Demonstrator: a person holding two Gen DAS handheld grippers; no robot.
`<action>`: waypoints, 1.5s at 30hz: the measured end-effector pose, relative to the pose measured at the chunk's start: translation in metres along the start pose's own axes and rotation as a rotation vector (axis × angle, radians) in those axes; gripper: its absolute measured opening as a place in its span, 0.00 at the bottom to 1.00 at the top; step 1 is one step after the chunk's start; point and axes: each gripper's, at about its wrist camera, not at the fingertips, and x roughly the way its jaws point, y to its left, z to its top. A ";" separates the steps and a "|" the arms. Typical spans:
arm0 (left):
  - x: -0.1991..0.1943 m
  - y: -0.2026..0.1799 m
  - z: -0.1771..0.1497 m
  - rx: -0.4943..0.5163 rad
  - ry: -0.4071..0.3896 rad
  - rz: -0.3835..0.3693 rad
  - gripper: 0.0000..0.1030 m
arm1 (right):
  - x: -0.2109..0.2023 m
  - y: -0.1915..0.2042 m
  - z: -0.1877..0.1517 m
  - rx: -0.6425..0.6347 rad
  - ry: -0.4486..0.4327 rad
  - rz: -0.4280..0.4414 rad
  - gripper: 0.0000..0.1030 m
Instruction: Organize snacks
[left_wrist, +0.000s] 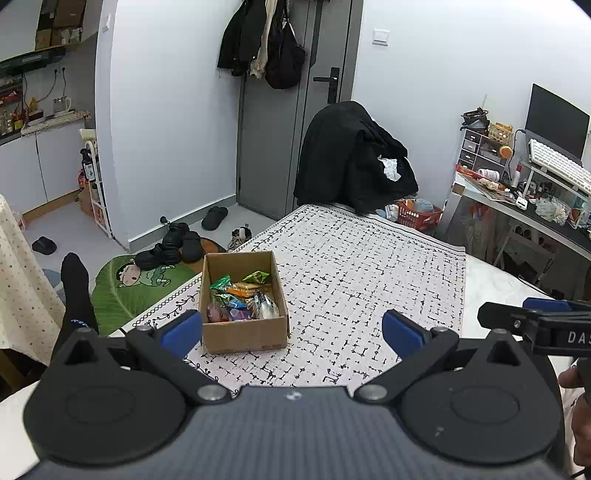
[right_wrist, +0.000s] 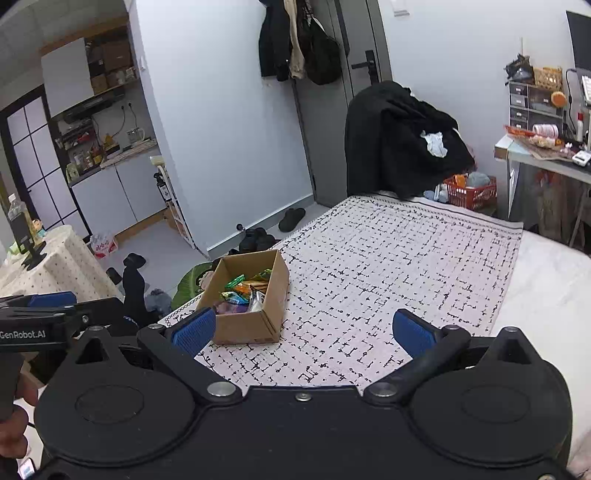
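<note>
Both my grippers are spread wide and empty. The cardboard box (left_wrist: 243, 301) of snacks (left_wrist: 242, 299) sits on the patterned cloth (left_wrist: 369, 266), just ahead of my left gripper (left_wrist: 291, 328), nearer it than my right gripper (right_wrist: 303, 330), long axis running away from me.

box (left_wrist: 243, 334): looking like matt brown corrugated cardboard, edges raw
snacks (left_wrist: 242, 301): shining as glossy, crinkled foil and plastic wrappers
cloth (left_wrist: 362, 273): lying as matt woven fabric, printed black on white
left gripper (left_wrist: 291, 330): showing matt black plastic, textured blue pads, bare metal pivot pins
right gripper (right_wrist: 303, 332): showing the same finishes
</note>
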 end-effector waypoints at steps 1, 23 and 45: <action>-0.002 0.000 -0.001 0.002 -0.001 0.002 1.00 | -0.003 0.001 -0.001 -0.005 -0.004 -0.003 1.00; -0.019 0.004 -0.021 0.014 -0.012 -0.006 1.00 | -0.020 0.008 -0.023 -0.032 -0.029 -0.014 1.00; -0.016 0.007 -0.020 -0.006 -0.019 0.016 1.00 | -0.021 0.009 -0.025 -0.024 -0.035 -0.025 1.00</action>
